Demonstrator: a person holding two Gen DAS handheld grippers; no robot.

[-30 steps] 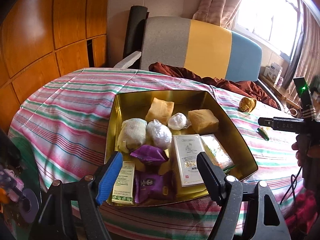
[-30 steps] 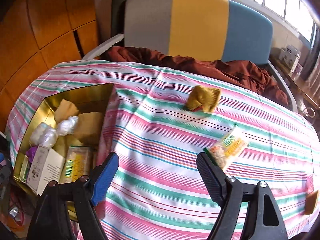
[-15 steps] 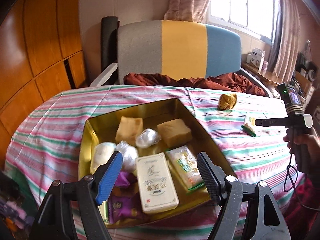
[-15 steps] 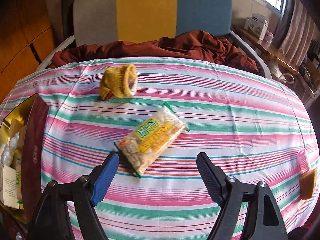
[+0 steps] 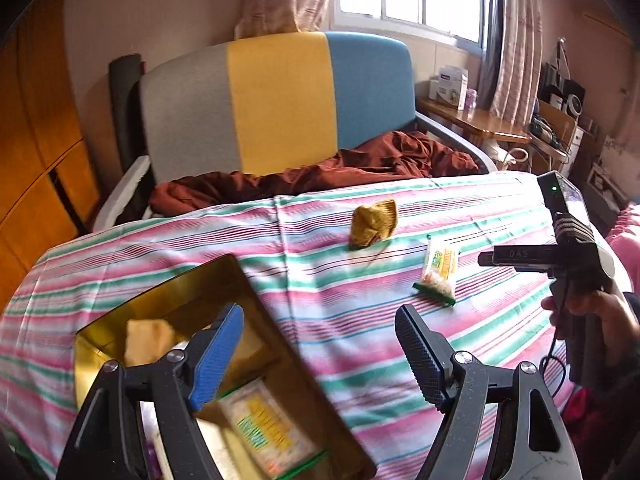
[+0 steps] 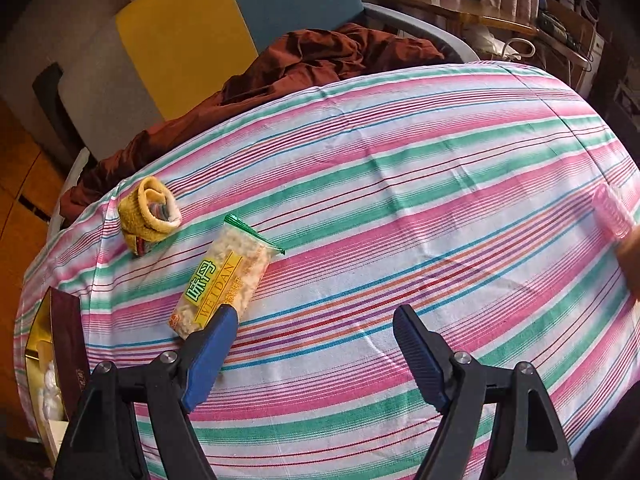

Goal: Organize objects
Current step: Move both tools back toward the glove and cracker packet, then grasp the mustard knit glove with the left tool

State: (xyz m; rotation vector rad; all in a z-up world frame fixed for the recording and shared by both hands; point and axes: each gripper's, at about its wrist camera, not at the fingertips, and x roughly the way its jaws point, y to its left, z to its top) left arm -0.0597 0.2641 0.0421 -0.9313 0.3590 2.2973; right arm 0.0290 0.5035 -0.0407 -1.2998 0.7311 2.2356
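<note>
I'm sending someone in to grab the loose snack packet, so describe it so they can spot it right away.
On the striped tablecloth, outside the gold tin, lies the snack packet, beside a rolled yellow sock. It is the clear, flat packet of pale puffed pieces with a yellow-and-green label and green sealed ends, unlike the soft knitted sock.

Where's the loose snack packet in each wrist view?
Left wrist: snack packet right of centre on the striped cloth, beyond the open left gripper, below-right of the yellow sock.
Right wrist: snack packet lower left, its near end beside the blue finger of the open right gripper.
Shared landmark: yellow sock, just up-left of the packet in both views.
</note>
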